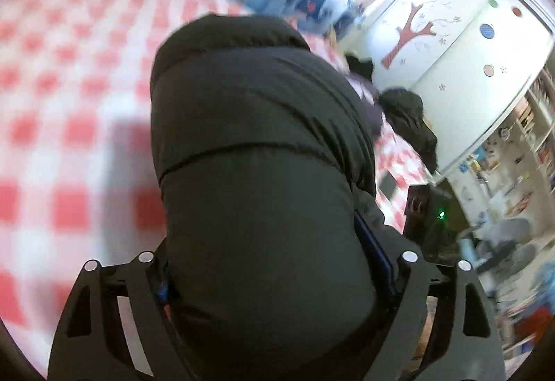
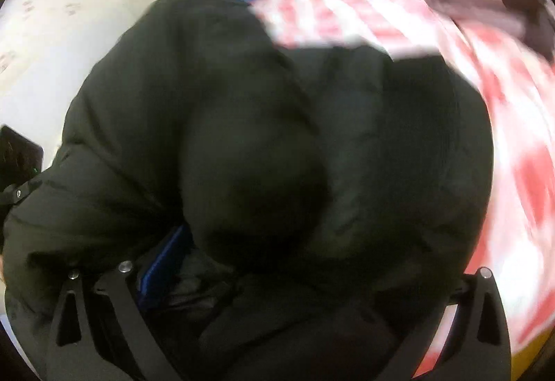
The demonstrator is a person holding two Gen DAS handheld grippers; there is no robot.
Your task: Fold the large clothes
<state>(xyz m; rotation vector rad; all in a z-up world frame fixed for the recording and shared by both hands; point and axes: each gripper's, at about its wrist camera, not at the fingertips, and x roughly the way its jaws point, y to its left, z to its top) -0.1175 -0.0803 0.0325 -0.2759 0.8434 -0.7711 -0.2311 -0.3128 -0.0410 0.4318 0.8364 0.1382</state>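
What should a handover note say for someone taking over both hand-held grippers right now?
Left hand-held gripper: fingers either side of a bulky fold of the black puffer jacket.
Right hand-held gripper: jacket bunched between its fingers too.
Jacket hangs over the red-checked bed sheet; another dark garment lies further along.
Done: jacket gathered.
Left: lay it flat, finish the fold. Views are blurred.

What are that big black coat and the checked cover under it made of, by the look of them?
The black coat looks like padded synthetic shell, matte to faintly shiny: puffy sections split by stitched seams. The red-and-white checked cover looks like soft woven cloth, perhaps cotton; blur hides its weave.
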